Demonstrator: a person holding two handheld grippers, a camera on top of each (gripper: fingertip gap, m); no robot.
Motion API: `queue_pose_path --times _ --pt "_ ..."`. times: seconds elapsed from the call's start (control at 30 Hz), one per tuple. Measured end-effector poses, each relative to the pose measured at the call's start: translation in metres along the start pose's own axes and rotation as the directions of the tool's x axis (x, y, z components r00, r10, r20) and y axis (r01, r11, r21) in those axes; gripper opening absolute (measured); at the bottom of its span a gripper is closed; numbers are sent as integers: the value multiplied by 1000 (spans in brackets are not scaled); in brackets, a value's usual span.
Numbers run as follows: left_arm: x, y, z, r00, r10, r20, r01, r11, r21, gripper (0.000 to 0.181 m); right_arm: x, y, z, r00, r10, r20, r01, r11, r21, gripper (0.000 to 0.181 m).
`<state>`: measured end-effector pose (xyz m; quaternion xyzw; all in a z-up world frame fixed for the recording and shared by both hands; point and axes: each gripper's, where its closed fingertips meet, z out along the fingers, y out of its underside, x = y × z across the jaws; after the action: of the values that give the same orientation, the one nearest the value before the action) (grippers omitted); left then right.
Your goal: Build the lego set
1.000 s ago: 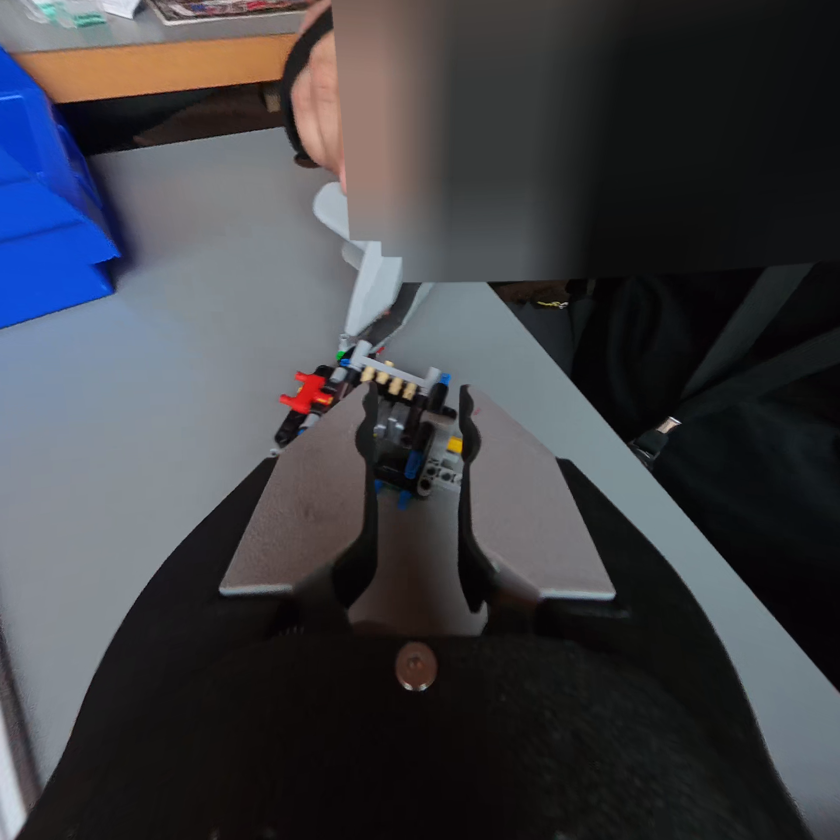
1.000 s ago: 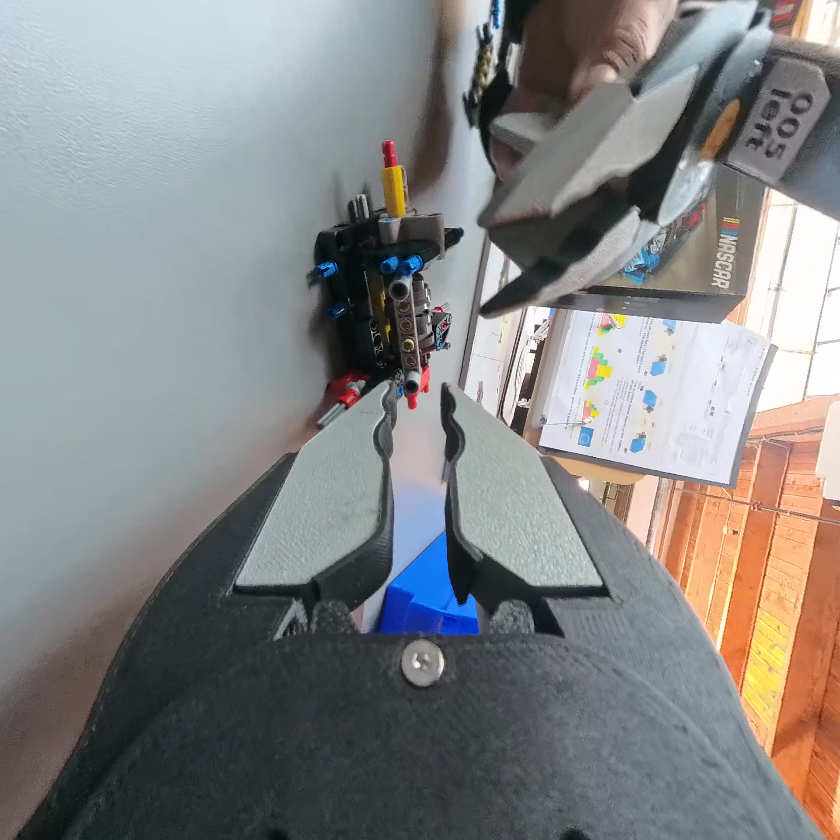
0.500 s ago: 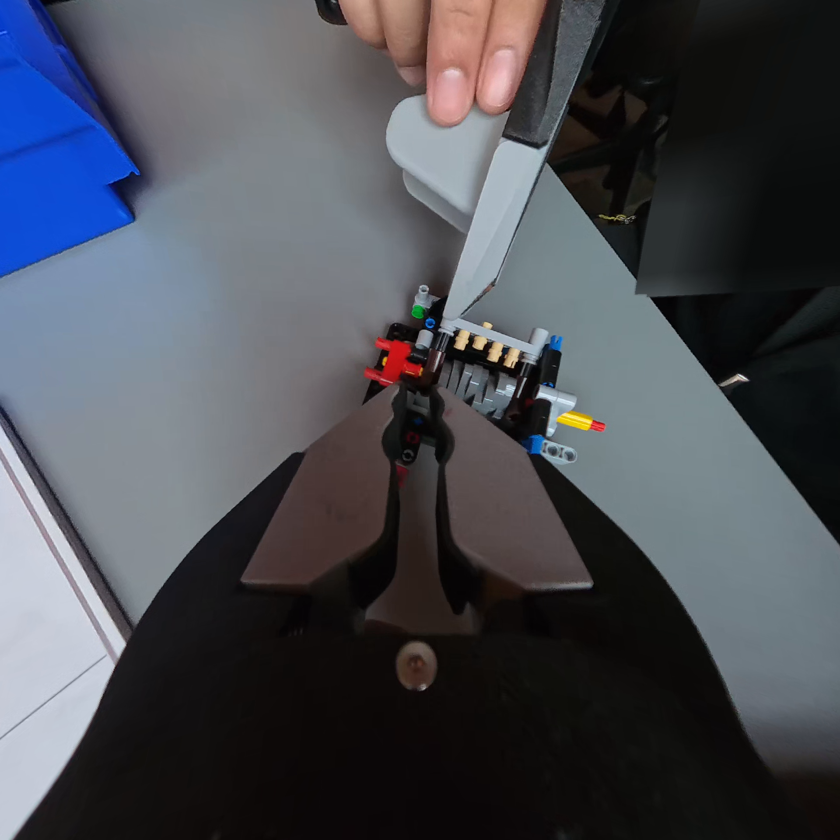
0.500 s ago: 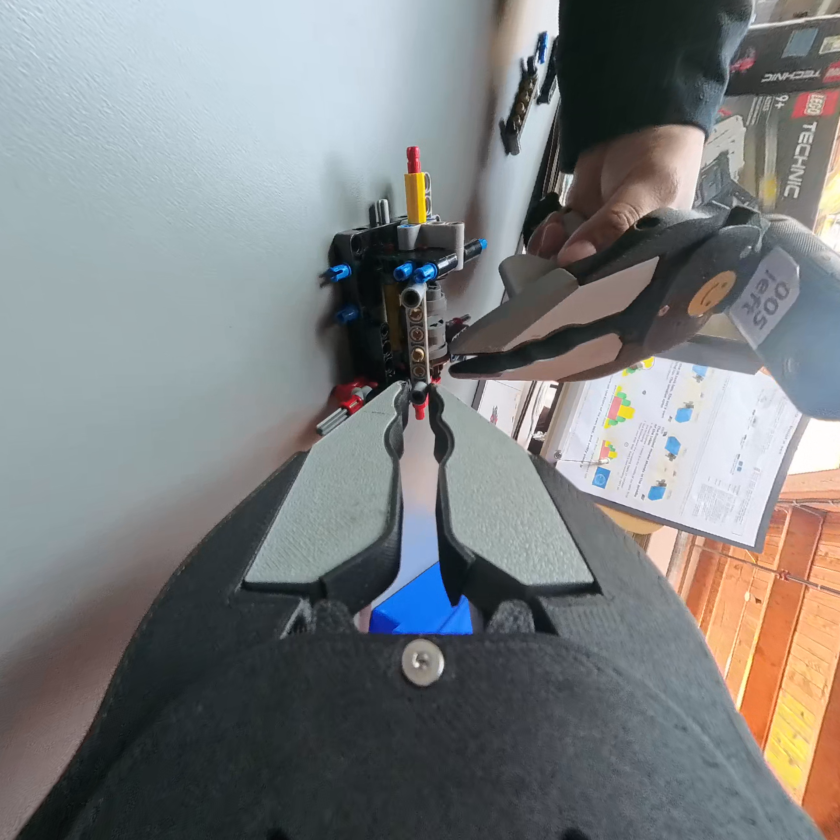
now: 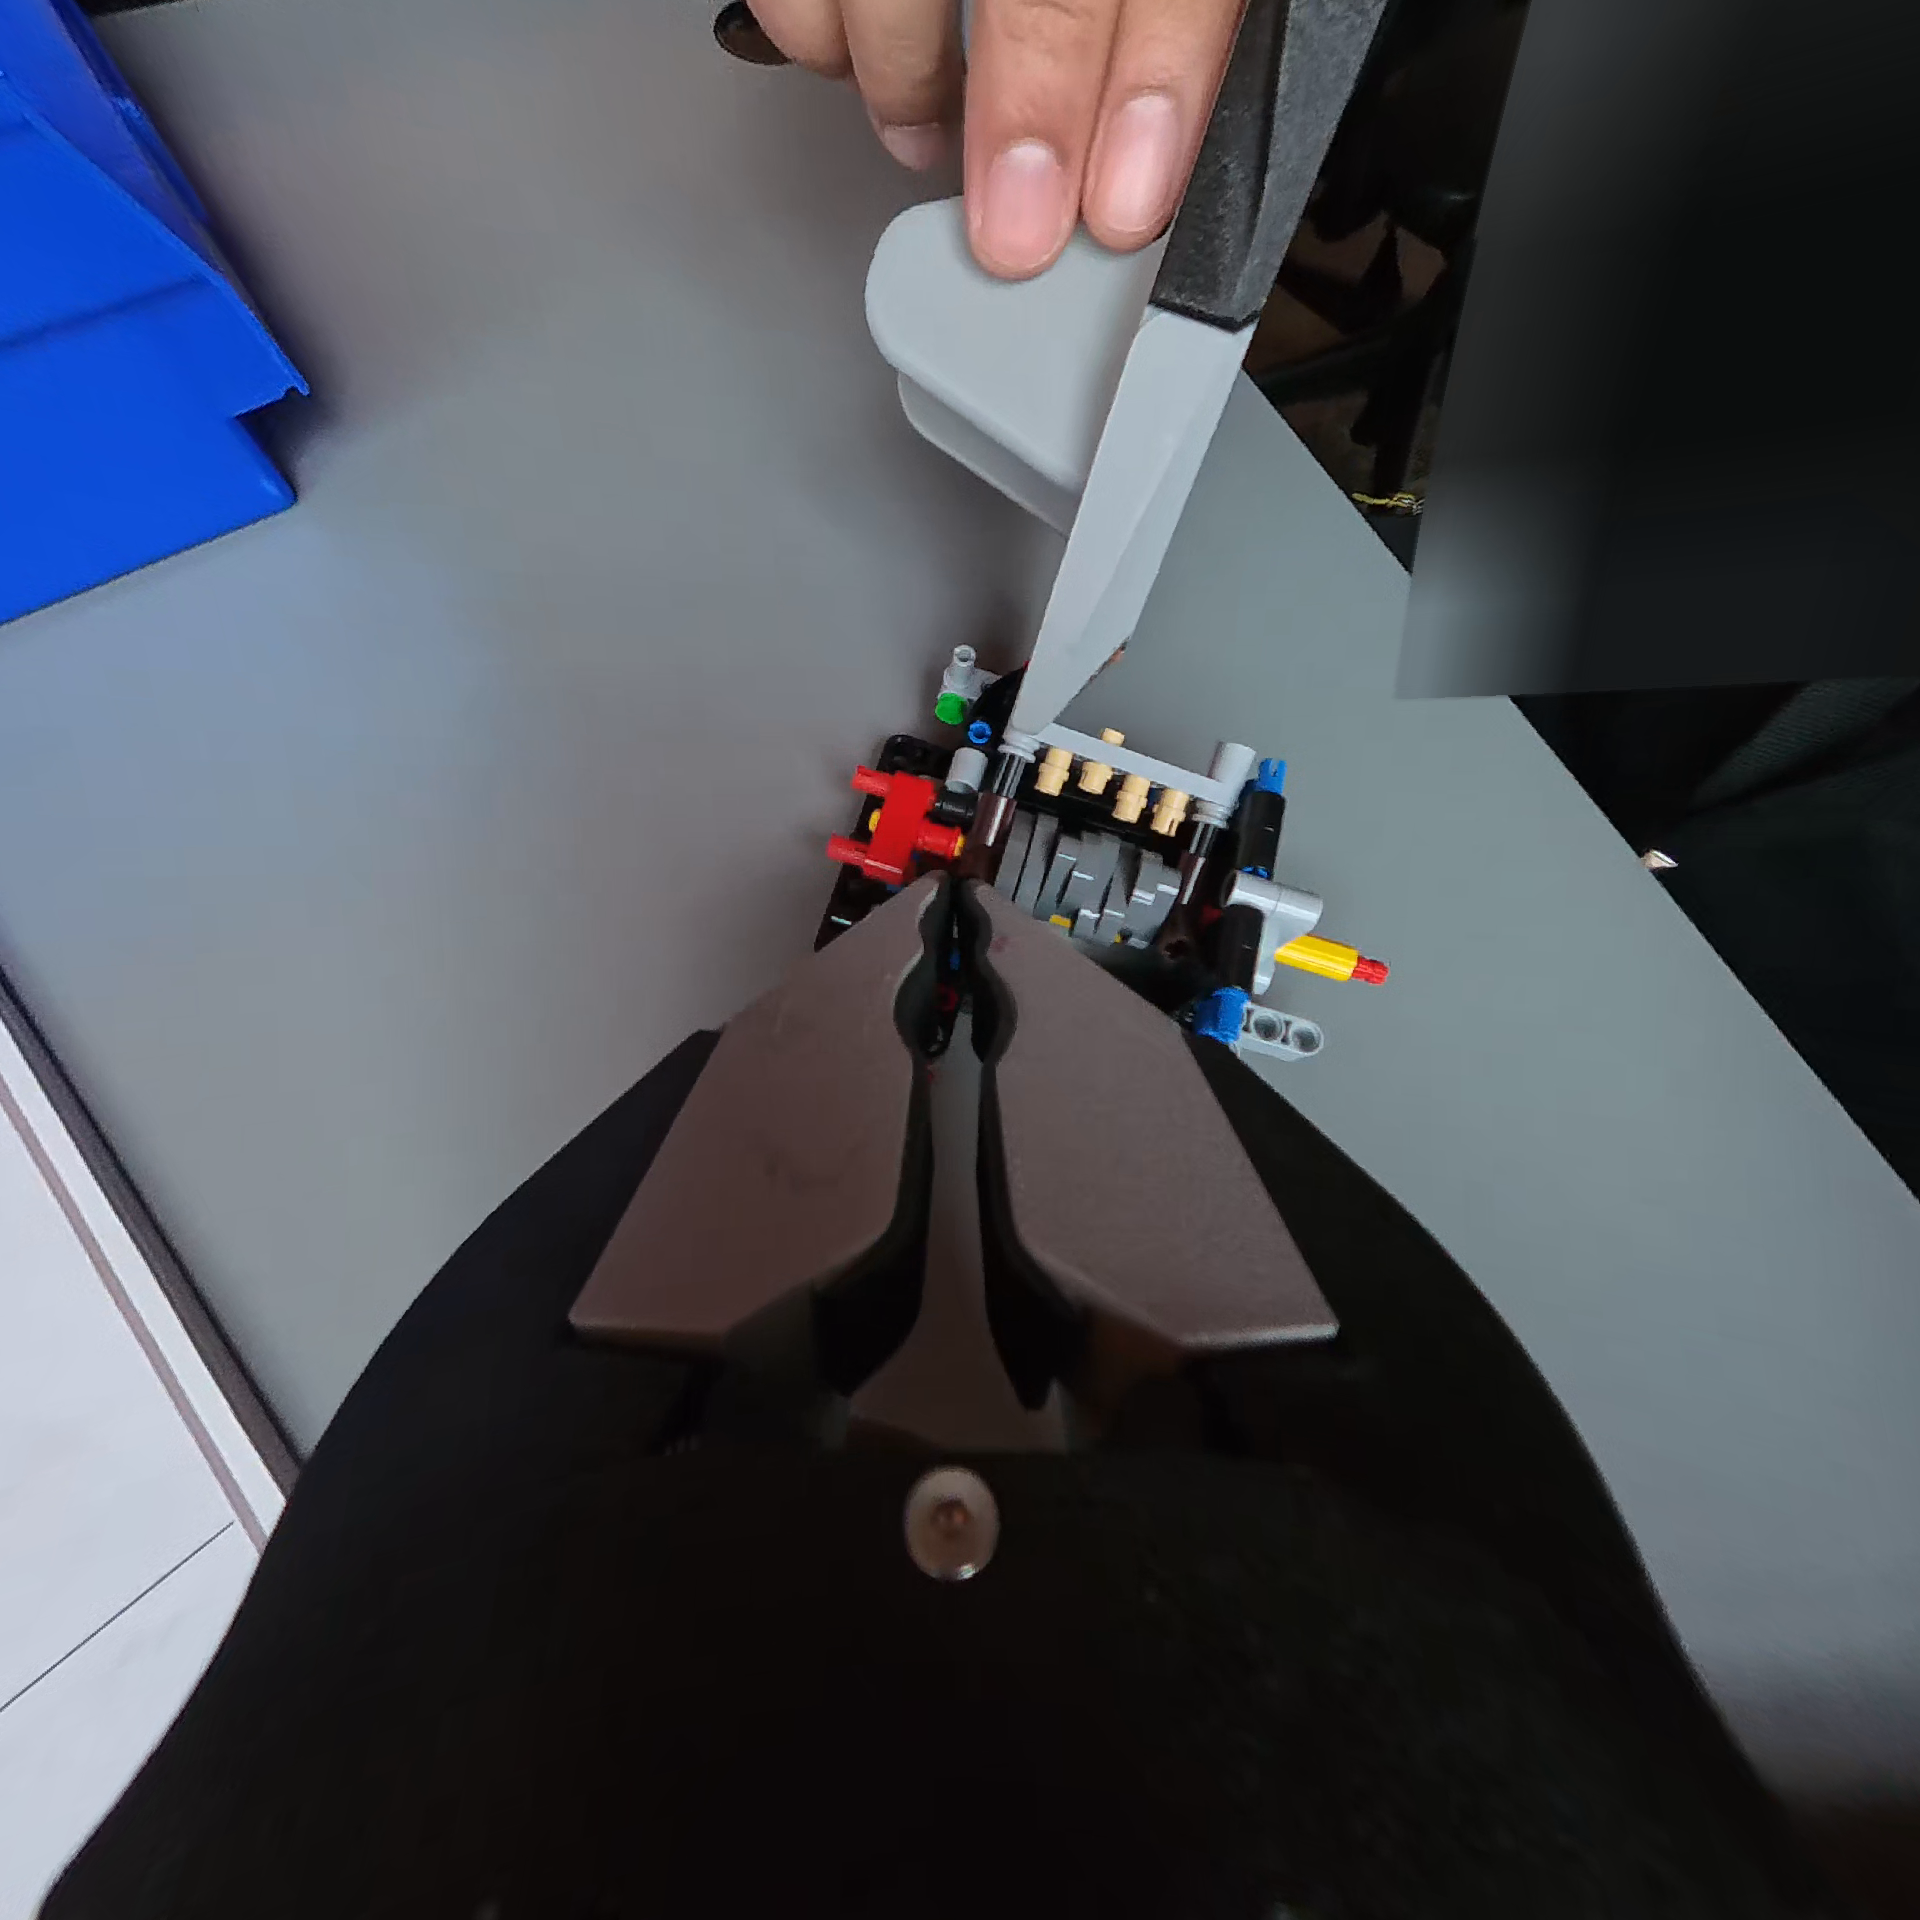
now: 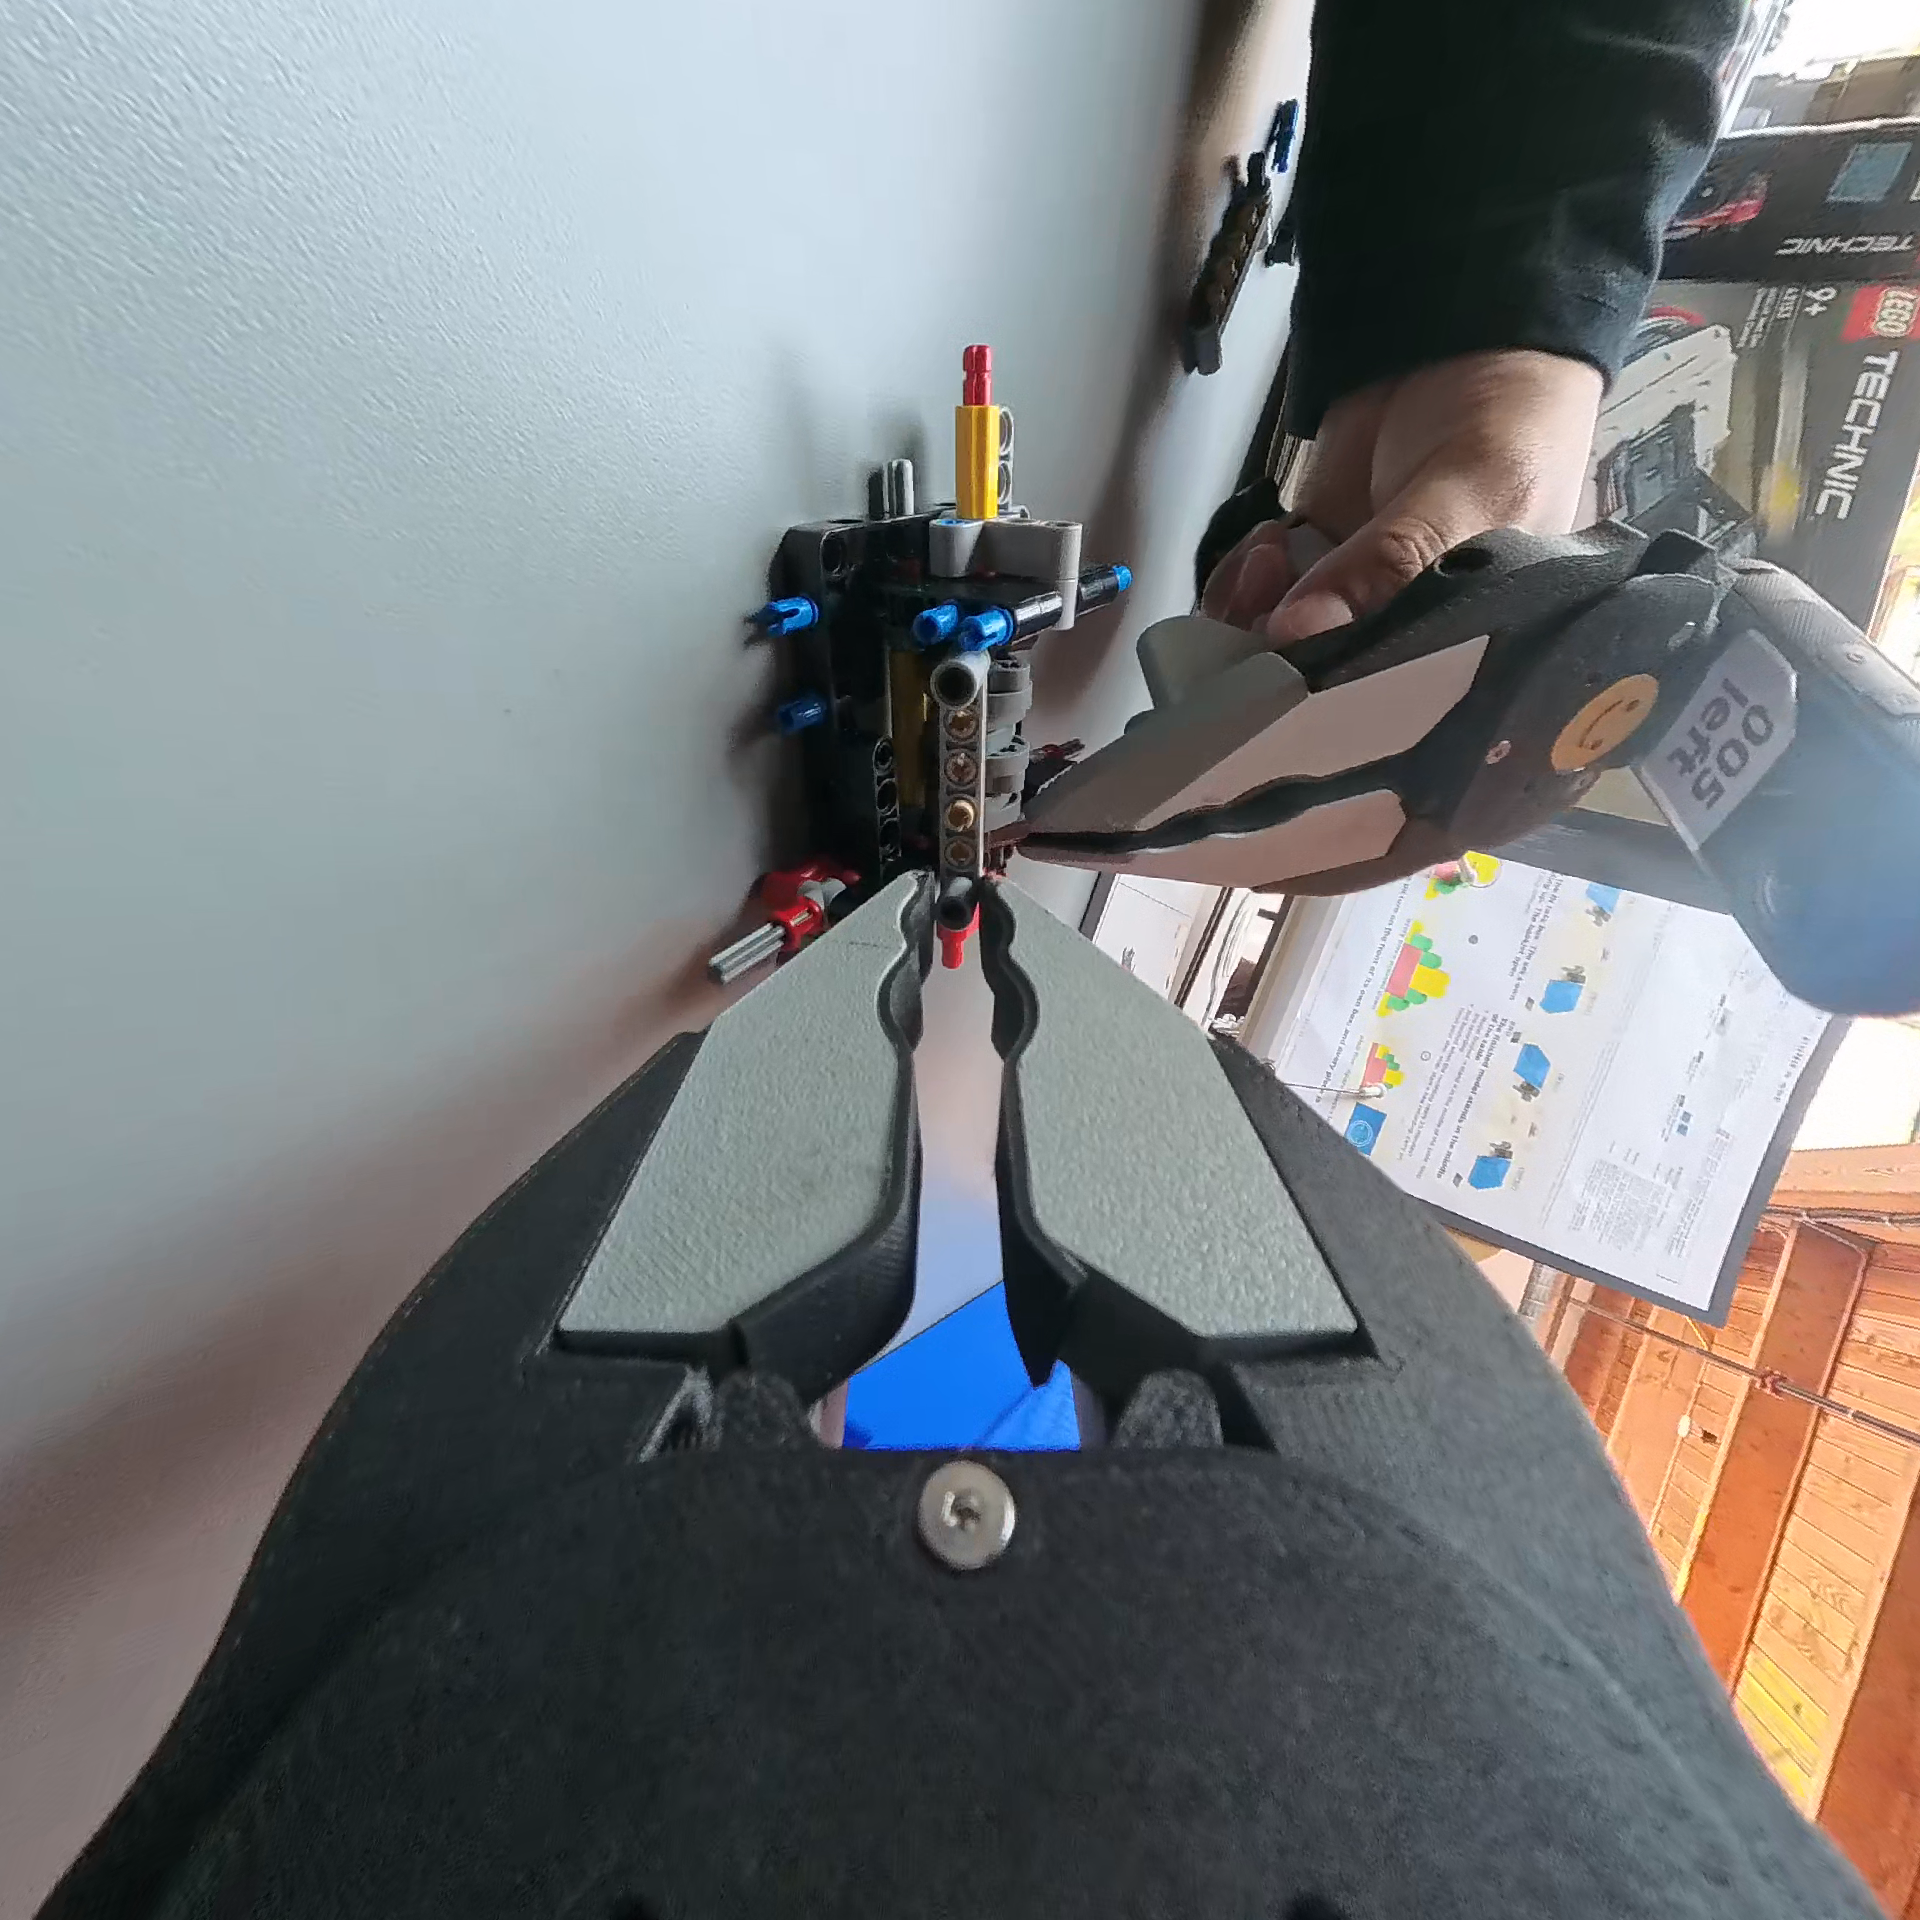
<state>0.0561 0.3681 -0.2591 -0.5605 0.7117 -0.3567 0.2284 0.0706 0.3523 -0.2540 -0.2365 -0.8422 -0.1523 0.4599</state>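
Observation:
The lego assembly [image 5: 1101,873] is a black frame with grey gears, a grey beam with tan pins, blue pins and a yellow and red axle. It lies on the grey table [image 5: 520,623] and also shows in the right wrist view [image 6: 914,707]. My left gripper [image 5: 951,904] is shut on the assembly's near left end, beside a red connector [image 5: 904,826]. It reaches in from the right in the right wrist view [image 6: 1029,828]. My right gripper [image 6: 953,896] is shut on the near end of the grey beam [image 6: 961,769]. From above, its tip [image 5: 1023,717] meets the beam's left end.
A blue bin [image 5: 104,364] stands at the far left. The table edge [image 5: 1558,790] runs close on the right of the assembly. A loose black beam [image 6: 1231,249], a lego box [image 6: 1818,312] and an instruction sheet [image 6: 1558,1070] lie beyond. My left and right fingertips are right by each other.
My left gripper has swung round to the assembly's left end and closed on it. My right gripper has moved up to the grey beam's end and closed there.

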Motion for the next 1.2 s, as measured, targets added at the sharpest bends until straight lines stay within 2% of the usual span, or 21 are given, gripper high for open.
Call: queue_pose_path --times 0.03,0.37,0.73,0.9,0.97,1.07,1.13,1.2 --pt "0 0 0 1000 -2 0 2 1000 5 0 0 0 0 1000 -3 -2 3 1000 0 5" --pt "1 -2 2 1000 -18 -20 19 999 44 0 0 -1 -1 996 -88 -16 88 996 0 5" --pt "1 -2 2 1000 -14 -6 14 999 40 0 0 -1 0 996 -91 20 90 996 27 4" --pt "-1 -2 2 999 -33 -2 33 999 41 0 0 -1 -1 999 22 36 -23 999 27 5" --pt "-2 -2 1 999 -39 13 38 999 35 0 1 1 -3 999 32 24 -32 999 6 11" --pt "0 0 -10 998 -35 45 34 999 19 8 2 0 -9 998 57 17 -58 998 7 13" --pt "6 -3 -19 998 -47 48 46 998 31 14 3 -1 -12 998 64 13 -64 998 2 14" --pt "23 -4 -25 999 -51 -8 51 998 40 15 6 -5 -15 997 78 4 -78 997 15 13"
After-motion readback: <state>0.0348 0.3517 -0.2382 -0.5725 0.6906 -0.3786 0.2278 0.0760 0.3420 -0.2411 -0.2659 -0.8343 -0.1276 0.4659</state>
